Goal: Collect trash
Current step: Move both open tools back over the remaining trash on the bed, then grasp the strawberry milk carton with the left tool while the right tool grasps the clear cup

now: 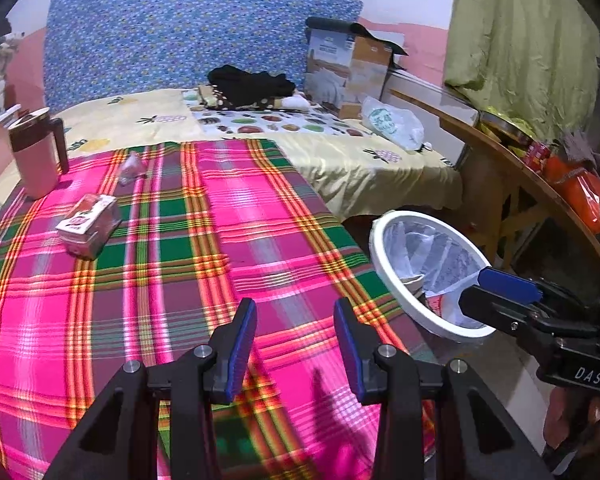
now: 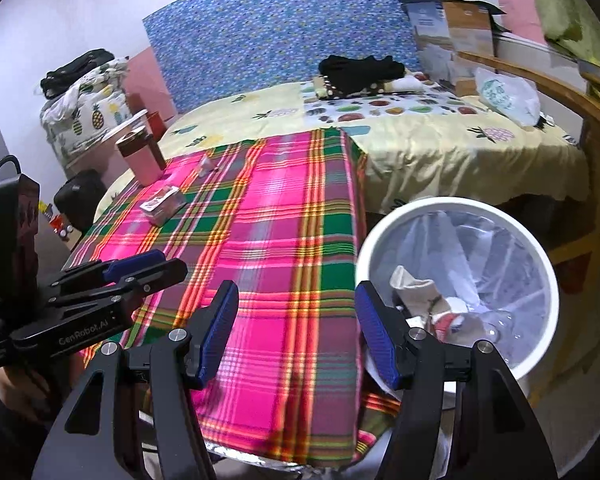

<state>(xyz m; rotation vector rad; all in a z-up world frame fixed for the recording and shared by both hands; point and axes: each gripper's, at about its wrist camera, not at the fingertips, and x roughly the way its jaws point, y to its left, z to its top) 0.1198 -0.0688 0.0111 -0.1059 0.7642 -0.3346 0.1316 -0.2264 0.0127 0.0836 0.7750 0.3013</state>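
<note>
A small pink and white carton (image 1: 89,225) lies on the pink plaid cloth (image 1: 204,248) at the left; it also shows in the right wrist view (image 2: 161,203). A small clear wrapper (image 1: 131,168) lies beyond it. A white trash bin (image 1: 384,256) with a clear liner holds crumpled trash (image 2: 432,304) beside the table's right edge. My left gripper (image 1: 295,344) is open and empty over the cloth's near part. My right gripper (image 2: 296,332) is open and empty, its right finger by the bin rim (image 2: 548,276).
A pink jug with a brown lid (image 1: 36,152) stands at the cloth's far left. Behind is a bed with a yellow sheet (image 1: 340,160), black clothes (image 1: 252,82), a cardboard box (image 1: 348,64) and a plastic bag (image 1: 392,122). A wooden shelf (image 1: 512,176) runs along the right.
</note>
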